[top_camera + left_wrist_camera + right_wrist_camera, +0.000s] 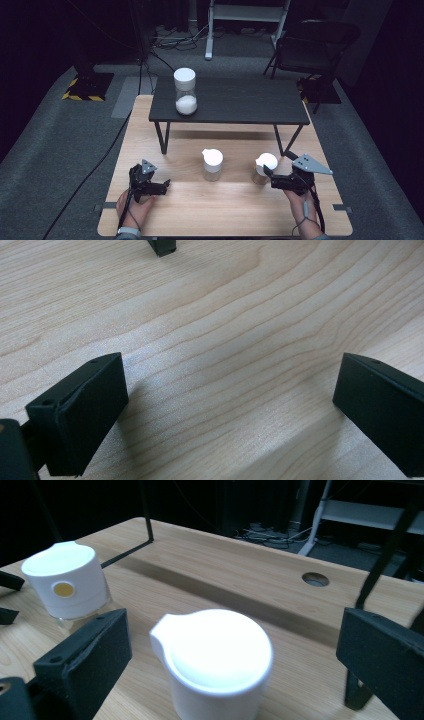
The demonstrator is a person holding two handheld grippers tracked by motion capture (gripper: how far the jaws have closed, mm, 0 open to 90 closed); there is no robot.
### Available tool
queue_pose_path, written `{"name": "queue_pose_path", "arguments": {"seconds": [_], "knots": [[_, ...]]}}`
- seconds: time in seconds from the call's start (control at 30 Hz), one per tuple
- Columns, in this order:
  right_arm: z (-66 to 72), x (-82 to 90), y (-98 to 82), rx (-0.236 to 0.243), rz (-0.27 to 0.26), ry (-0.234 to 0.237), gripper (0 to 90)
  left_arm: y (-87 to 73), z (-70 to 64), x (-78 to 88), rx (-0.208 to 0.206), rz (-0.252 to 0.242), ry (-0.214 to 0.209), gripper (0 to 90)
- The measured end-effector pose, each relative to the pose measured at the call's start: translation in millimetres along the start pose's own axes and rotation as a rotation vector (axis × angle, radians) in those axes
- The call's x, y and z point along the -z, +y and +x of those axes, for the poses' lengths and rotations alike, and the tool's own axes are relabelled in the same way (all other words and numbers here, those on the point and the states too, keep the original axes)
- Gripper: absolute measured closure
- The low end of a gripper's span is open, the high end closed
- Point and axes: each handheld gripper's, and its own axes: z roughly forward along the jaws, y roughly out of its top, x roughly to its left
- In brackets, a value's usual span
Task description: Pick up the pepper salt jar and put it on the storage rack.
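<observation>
Right gripper (235, 645) sits with jaws spread wide either side of the near white-capped jar (215, 660), no contact; the jar's base is cut off in the right gripper view. The high view shows that jar (264, 168) on the tabletop (225, 205), with a second jar (212, 164) beside it. Left gripper (162, 186), jaws open and empty, hovers well clear of that jar; its own view gives bare wood grain (225, 340).

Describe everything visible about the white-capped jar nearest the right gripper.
The small clear jar with a white cap stands upright on the light wooden table, in front of the low black shelf. Its smooth, plastic-looking cap is round with a small pouring lip at one side. The high view hints at brownish contents under the cap. It sits between the spread jaws of the right gripper, which do not visibly touch it.
</observation>
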Motion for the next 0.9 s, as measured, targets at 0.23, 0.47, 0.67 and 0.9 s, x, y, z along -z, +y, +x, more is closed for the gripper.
{"name": "queue_pose_path", "arguments": {"seconds": [0.23, 0.47, 0.67, 0.9], "knots": [[6.4, -14.5, 4.9, 0.012, -0.003, 0.035, 1.1, 0.6, -1.2, -0.2, 0.006, 0.001, 0.008, 1.0], [13.8, -26.1, 5.7, 0.018, -0.018, 0.056, 1.1, 1.1, -2.0, -0.5, 0.01, 0.002, 0.014, 0.8], [22.0, -35.4, 8.5, 0.025, -0.022, 0.069, 1.1, 0.9, -2.4, -0.7, 0.012, 0.001, 0.016, 0.6], [31.5, -47.7, 11.8, 0.016, -0.01, 0.097, 1.1, 0.6, -3.7, -0.7, 0.021, 0.001, 0.02, 0.6]]}}
